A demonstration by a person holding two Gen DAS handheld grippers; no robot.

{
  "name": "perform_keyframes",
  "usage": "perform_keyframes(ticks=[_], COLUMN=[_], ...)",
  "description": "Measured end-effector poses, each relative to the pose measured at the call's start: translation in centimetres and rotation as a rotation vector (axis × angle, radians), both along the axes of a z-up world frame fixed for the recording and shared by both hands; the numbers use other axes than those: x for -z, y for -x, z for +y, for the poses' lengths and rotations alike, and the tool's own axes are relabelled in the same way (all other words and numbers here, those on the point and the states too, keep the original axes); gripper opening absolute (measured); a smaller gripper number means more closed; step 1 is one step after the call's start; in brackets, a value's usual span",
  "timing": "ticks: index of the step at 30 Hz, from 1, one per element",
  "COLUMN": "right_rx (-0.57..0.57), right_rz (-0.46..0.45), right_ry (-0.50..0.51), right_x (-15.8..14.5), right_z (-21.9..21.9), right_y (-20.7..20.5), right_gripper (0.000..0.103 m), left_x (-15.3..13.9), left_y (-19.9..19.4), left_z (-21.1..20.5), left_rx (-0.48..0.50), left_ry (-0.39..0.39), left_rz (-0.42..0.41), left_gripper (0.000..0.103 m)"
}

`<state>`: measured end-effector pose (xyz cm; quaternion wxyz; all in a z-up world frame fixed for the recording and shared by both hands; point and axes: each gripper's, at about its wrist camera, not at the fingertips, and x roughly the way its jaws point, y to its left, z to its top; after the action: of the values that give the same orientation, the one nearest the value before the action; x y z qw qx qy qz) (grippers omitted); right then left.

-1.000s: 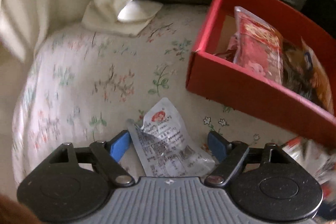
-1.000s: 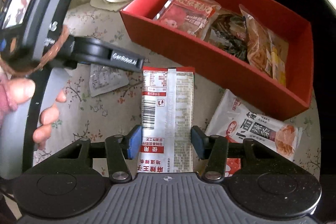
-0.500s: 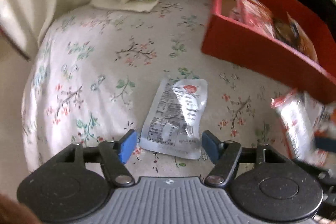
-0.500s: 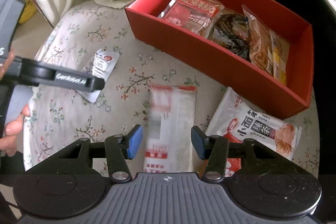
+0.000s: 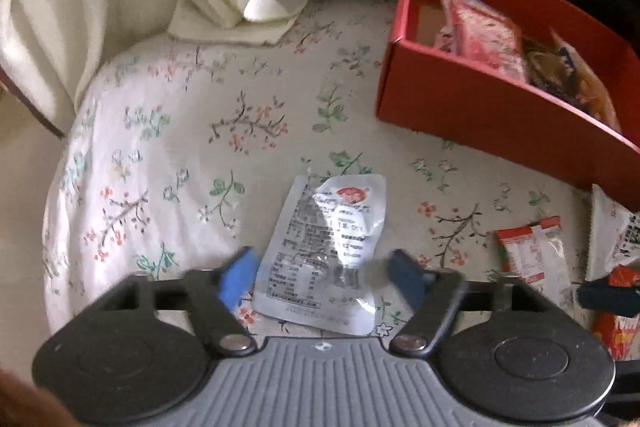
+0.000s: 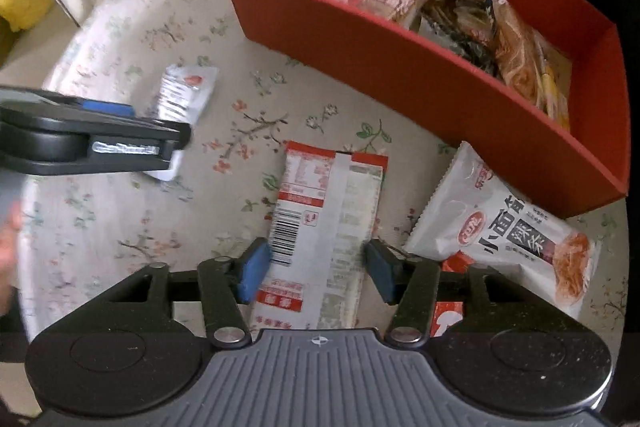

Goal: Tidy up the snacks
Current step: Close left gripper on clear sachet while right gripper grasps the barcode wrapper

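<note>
silver sachet [image 5: 328,251] between spread jaws (left gripper [image 5: 320,273]), unpinched

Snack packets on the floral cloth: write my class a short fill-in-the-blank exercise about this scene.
1. The box holding several snacks is coloured ____.
2. The silvery packet lies between the open fingers of the ____ gripper.
3. The right gripper straddles a packet printed with a black ____.
4. The white noodle packet lies ____ the box.

Answers: red; left; barcode; outside
</note>
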<state>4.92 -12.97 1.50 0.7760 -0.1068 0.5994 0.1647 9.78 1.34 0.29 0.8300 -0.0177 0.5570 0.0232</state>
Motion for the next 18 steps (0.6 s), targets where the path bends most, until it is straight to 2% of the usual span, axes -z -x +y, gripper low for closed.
perform_keyframes(ticks=[4,8,10,13,14,16,18], right_rx=[-0.014,-0.015,-0.008,0.006,0.005,0.026,0.008], right_rz=[-0.001,-0.004,-0.006,-0.022,-0.015,0.01,0.024], right_ry=[-0.031,-0.038,-0.058,-0.051,-0.04,-0.061,-0.073], right_x=[-0.7,-1.0,-1.5,-1.9,-1.7,-1.1,-0.9], right_z=[0.4,0.5,0.2,-0.3,-0.4,-0.6,-0.2], right_y=[0.2,0.2,0.0,-0.2,-0.3,-0.3,-0.2], right_gripper=[0.059,0.056,0.04,0.04,0.043,0.069,0.074], left_x=[-0.4,-0.9,-1.3,-1.8,-2.0,-2.3,-2.2], left_y=[0.1,0.1,0.2,0.4,0.4,0.4,0.3], left_z=[-0.1,0.3,0.2,0.4,0.5,0.7,0.7], left_rx=[0.022,0.021,0.028,0.03,0.028,0.027,0.028], left_ry=[0.01,0.058,0.058,0.079,0.09,0.103,0.091], left_rz=[0.005,0.002,-0.01,-0.021,-0.024,-0.03,-0.025], left_gripper=[0.046,0.043,0.042,0.041,0.041,0.041,0.041])
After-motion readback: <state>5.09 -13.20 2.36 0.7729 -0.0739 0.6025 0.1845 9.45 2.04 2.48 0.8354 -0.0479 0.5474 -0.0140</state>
